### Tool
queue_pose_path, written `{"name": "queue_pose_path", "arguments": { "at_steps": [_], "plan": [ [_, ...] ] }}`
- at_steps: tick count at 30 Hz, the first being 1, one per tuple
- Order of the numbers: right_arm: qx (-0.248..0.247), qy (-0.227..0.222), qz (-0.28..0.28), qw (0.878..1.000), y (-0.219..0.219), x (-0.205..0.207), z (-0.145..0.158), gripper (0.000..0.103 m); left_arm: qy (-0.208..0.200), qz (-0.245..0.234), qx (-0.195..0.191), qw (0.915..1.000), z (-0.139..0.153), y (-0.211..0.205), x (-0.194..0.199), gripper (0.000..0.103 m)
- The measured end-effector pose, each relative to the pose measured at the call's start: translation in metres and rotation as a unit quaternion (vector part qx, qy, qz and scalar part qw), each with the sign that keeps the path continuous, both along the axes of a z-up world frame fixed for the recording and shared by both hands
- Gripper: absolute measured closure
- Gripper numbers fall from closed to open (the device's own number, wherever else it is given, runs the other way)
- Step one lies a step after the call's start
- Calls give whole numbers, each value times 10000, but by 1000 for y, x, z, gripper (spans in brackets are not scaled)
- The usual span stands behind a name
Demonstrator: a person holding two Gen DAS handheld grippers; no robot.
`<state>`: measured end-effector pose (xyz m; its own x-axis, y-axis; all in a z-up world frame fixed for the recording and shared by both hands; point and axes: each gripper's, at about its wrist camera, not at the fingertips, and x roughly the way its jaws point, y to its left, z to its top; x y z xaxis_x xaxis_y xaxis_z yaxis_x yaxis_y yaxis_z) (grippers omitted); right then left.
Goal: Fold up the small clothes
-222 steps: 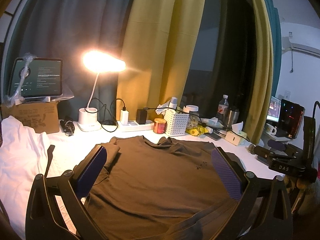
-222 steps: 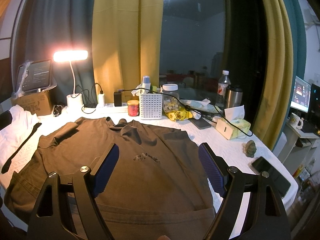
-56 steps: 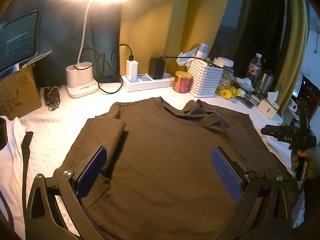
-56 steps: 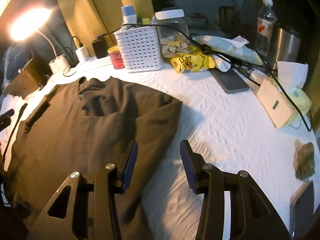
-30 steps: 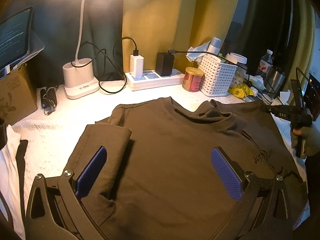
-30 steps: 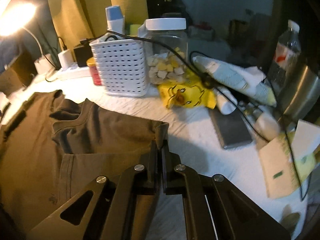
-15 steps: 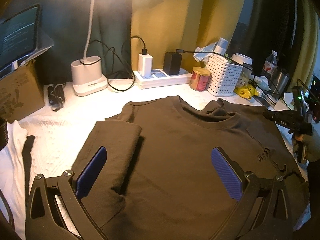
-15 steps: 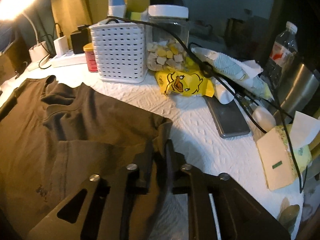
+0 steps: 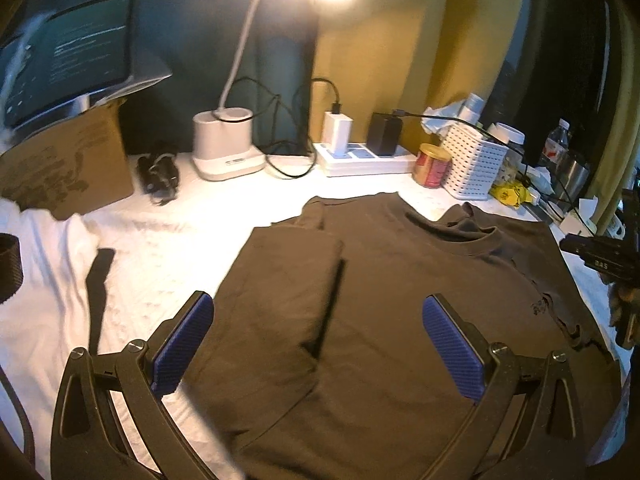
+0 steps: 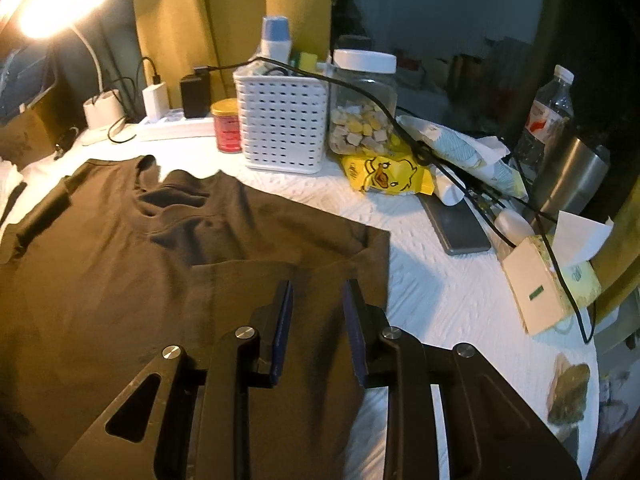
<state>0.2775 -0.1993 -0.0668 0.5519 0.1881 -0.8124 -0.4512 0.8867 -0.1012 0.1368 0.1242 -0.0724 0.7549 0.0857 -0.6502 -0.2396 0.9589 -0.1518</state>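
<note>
Left wrist view: one soft brown T-shirt (image 9: 400,300) lies flat on the white textured table (image 9: 160,232), one sleeve folded inward; left gripper (image 9: 320,344) jaws spread wide above it. Right wrist view: right gripper (image 10: 318,316) jaws slightly parted over the T-shirt's folded sleeve, gripping nothing.

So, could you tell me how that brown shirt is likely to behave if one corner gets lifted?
The brown shirt would probably sag and drape, since its folded sleeve lies limp and the collar is rumpled. It seems light, so it may drag across the white table cover instead of lifting cleanly, and the sleeve fold could fall open.
</note>
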Motion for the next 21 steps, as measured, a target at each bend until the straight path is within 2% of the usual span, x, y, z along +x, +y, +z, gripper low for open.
{"name": "queue_pose_path", "arguments": {
  "at_steps": [8, 16, 17, 18, 21],
  "plan": [
    [160, 15, -136, 9998, 14, -33, 13, 75, 65, 29, 1, 10000, -8, 28, -23, 0],
    [311, 138, -217, 9992, 29, -61, 14, 75, 462, 27, -131, 9988, -32, 53, -28, 2],
    [309, 161, -220, 9992, 30, -64, 14, 75, 560, 69, -109, 9983, -36, 56, -26, 6],
    [302, 173, -215, 9992, 31, -65, 14, 75, 606, 76, -108, 9981, -38, 57, -26, 15],
    [259, 143, -214, 9993, 32, -70, 18, 75, 764, -66, -268, 9967, -49, 59, -20, 23]
  ]
}}
